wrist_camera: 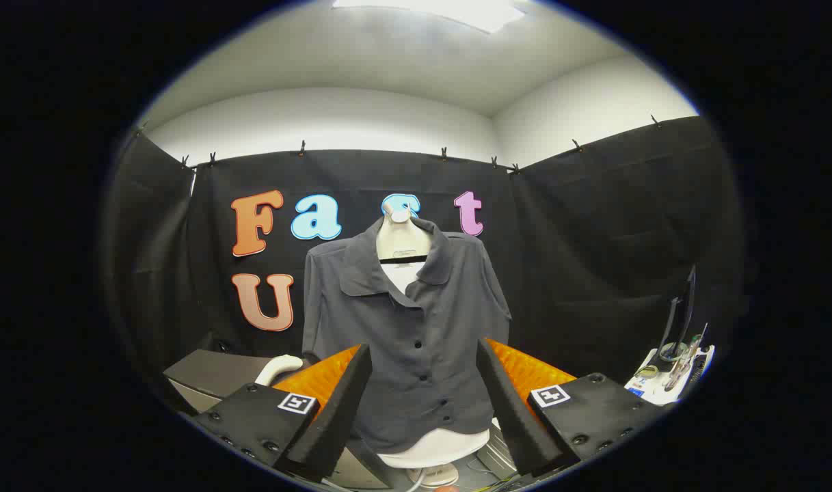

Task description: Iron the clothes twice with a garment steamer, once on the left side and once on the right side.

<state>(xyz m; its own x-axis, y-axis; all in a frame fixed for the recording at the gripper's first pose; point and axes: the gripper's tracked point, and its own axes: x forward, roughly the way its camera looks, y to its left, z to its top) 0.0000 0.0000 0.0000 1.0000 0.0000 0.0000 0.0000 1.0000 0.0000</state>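
Observation:
A dark grey buttoned shirt (416, 335) hangs on a white mannequin torso (402, 236) straight ahead, beyond the fingers. My gripper (422, 355) is open, its two fingers spread wide with nothing between them; the shirt's lower front shows through the gap. A white curved handle (279, 369), possibly the garment steamer, peeks out just behind the left finger, beside a grey box.
A grey box (210, 376) sits to the left of the mannequin. At the right stands a white tray (668, 376) holding a dark upright device and small items. The mannequin's white base (433, 451) rests on a grey table between the fingers.

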